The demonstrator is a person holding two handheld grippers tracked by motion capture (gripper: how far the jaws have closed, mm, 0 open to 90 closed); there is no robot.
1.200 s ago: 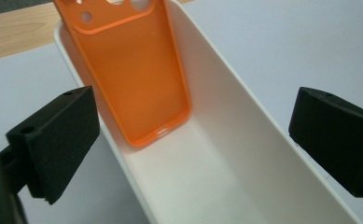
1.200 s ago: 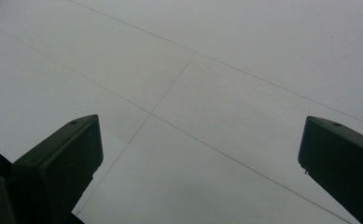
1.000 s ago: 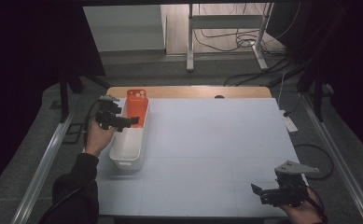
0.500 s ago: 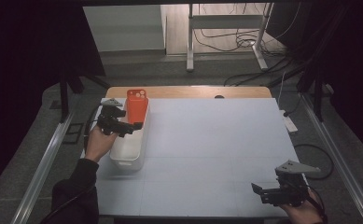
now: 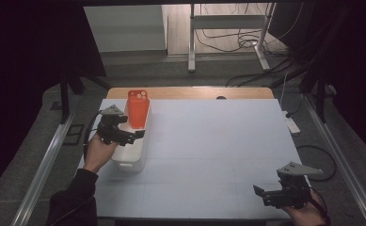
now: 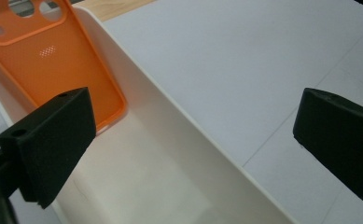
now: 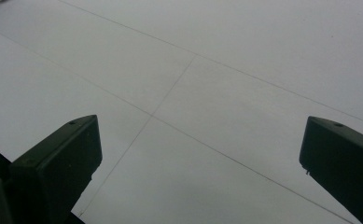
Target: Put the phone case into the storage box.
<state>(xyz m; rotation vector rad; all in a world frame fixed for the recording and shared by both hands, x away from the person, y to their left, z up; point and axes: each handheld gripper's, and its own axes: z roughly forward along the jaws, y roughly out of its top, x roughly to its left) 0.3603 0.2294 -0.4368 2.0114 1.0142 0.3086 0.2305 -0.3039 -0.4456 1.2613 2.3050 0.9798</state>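
Orange silicone, moulded as a phone case (image 5: pixel 138 108) with camera cut-outs near its top, stood nearly upright in the far end of a long white plastic bin (image 5: pixel 132 151) that sat near the counter's left edge, towards its far left corner. The case leaned against the bin's far wall, with its lower edge down on the bin floor, as the left gripper view showed (image 6: pixel 48 56).

The left claw (image 5: pixel 134 135) hovered over the middle of the bin, its jaws spread wide and holding nothing; in its own view one jaw hung over the bin's interior and the other out beyond the bin's long wall, above the pale grey counter (image 5: pixel 218 141). The case was apart from both jaws, a little farther along the bin.

The right claw (image 5: pixel 261 194) rested low near the counter's near right corner, jaws likewise spread and empty, well apart from the bin.

The work in hand looked like the case and the bin. If the case was to be lifted out, doing it well would call for bringing both jaws inside the bin wall first, then closing across the case's thin sides near its upper half. Soft silicone would likely bend, so a firm, square pinch would be safer than a corner grip. The light bin might slide if the wall were knocked.
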